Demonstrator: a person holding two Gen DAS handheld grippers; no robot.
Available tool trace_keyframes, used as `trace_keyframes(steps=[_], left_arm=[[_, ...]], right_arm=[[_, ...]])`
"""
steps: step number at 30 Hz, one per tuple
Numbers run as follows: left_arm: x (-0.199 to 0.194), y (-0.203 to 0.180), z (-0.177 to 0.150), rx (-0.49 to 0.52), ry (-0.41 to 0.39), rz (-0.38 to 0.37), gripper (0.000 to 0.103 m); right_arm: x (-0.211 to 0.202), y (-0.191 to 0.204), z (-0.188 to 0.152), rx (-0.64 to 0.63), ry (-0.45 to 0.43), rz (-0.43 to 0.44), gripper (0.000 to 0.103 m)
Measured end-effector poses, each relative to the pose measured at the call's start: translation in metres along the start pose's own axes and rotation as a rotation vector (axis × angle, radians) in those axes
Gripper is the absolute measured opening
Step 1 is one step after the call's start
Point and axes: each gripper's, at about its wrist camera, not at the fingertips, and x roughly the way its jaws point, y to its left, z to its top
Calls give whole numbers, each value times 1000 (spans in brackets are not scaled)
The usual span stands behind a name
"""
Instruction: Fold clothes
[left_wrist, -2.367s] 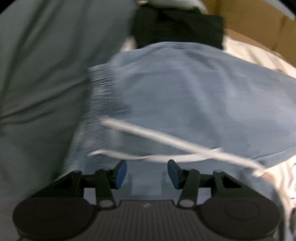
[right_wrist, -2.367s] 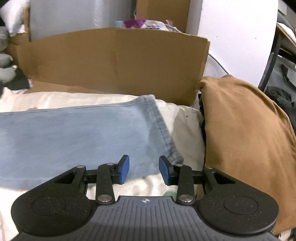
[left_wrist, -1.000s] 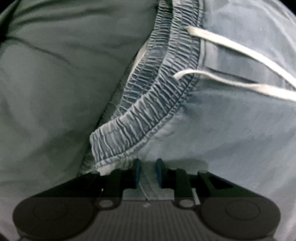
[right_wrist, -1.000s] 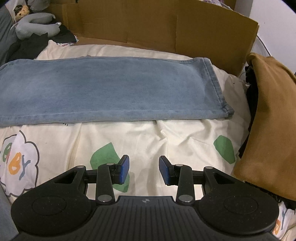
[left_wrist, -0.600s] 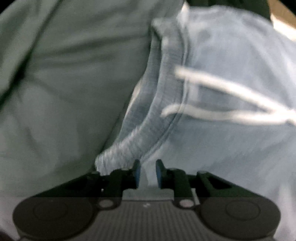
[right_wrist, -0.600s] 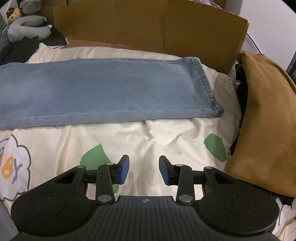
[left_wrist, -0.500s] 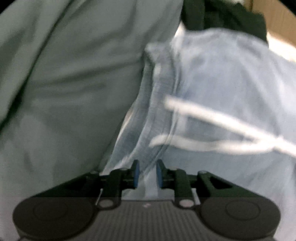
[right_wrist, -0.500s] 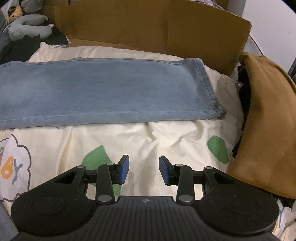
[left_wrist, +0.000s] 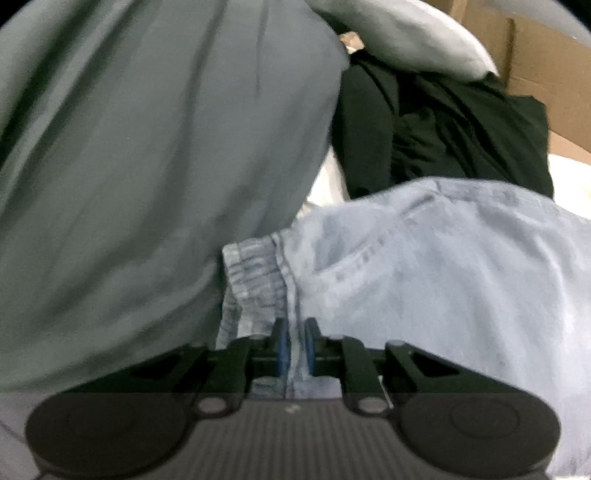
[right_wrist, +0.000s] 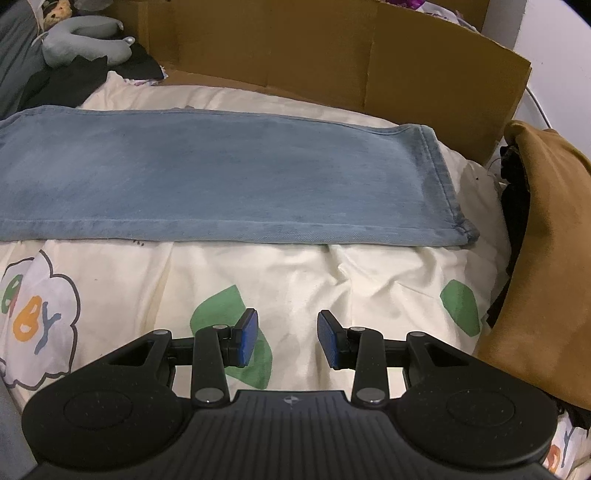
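Light blue jeans (left_wrist: 443, 277) with an elastic waistband (left_wrist: 255, 273) fill the lower right of the left wrist view. My left gripper (left_wrist: 294, 341) has its jaws closing, with a fold of fabric just below the waistband pinched between the blue pads. In the right wrist view one jeans leg (right_wrist: 221, 177) lies flat across a cream printed sheet (right_wrist: 332, 280), its hem (right_wrist: 443, 184) at the right. My right gripper (right_wrist: 288, 339) hovers open over the sheet in front of that leg, with nothing between its fingers.
Grey-green bedding (left_wrist: 147, 166) bulges at the left of the waistband. A black garment (left_wrist: 443, 136) lies behind the jeans. A cardboard wall (right_wrist: 332, 55) lines the far side. A brown garment (right_wrist: 546, 258) is piled at the right, a grey neck pillow (right_wrist: 85, 37) at the far left.
The left gripper kept its hold on the jeans and rose, dragging the waistband along; the white drawstrings left its view, the black garment and cardboard came in. The right gripper barely moved.
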Motion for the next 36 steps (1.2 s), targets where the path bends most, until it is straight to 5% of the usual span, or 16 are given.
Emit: trace_keyframes(steps=[20, 24, 28, 36], left_arm=[[75, -14, 20, 24, 80, 137, 14], [58, -18, 24, 42, 99, 137, 13], [31, -22, 20, 100, 95, 116, 31], [-50, -13, -16, 101, 116, 64, 35]], right_arm=[[8, 6, -8, -30, 49, 23, 42], [3, 8, -5, -25, 48, 74, 42], [-3, 16, -5, -30, 51, 157, 42], [-25, 52, -12, -144, 110, 375, 42]])
